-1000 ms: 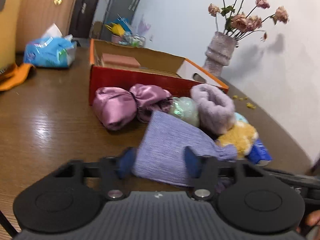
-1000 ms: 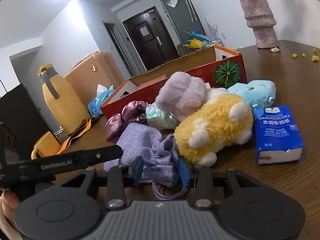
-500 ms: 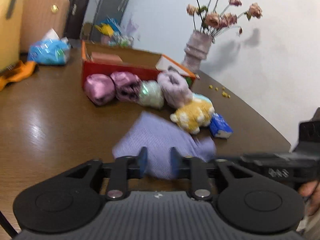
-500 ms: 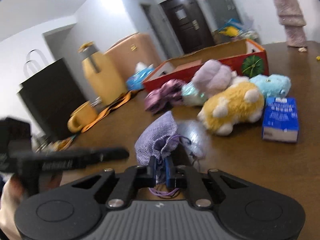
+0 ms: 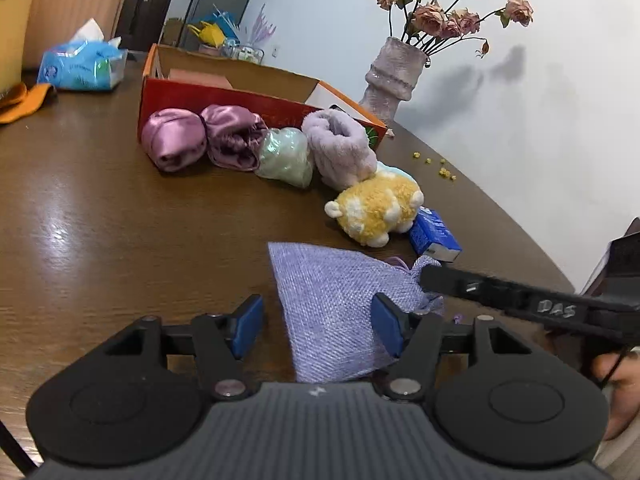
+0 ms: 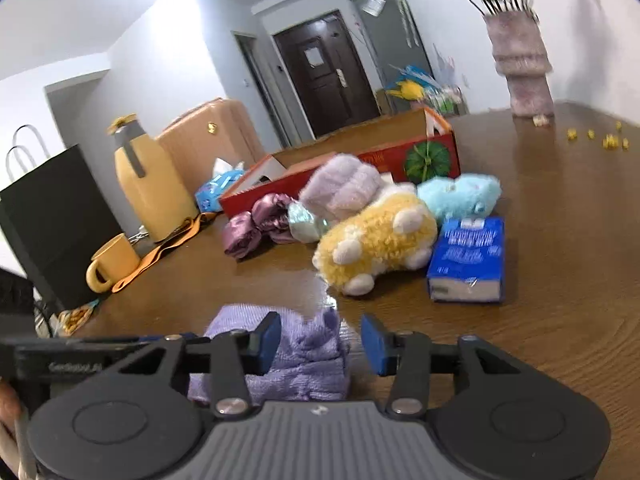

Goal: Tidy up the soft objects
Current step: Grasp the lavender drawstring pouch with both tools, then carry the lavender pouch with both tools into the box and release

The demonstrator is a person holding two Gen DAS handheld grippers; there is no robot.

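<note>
Lilac woven fabric, a small drawstring pouch (image 5: pixel 336 312), lies flat on the brown wooden table (image 5: pixel 100 216) right in front of both hand-held grippers. The left gripper (image 5: pixel 318 326) has its blue-padded jaws opening, roughly half apart; the pouch lies between them, brushing the right-hand pad while the other pad stands clear of it. The right gripper (image 6: pixel 320 344) is also opening; the pouch's gathered neck sits in the gap, close against the left-hand pad, with neither pad pressing on it.

Beyond the grippers, further along the table, a fluffy yellow-and-white plush toy (image 5: pixel 376 212) lies beside a blue packet of paper handkerchiefs (image 6: pixel 468 260). Behind these come a pale blue plush (image 6: pixel 460 196), a lavender fleece roll (image 5: pixel 340 148), a mint shimmery bundle (image 5: pixel 286 158) and two mauve satin bundles (image 5: pixel 208 140), lined up along an open red cardboard box (image 5: pixel 224 96). A mottled lavender vase of dried roses (image 5: pixel 396 76) stands farther right.
</note>
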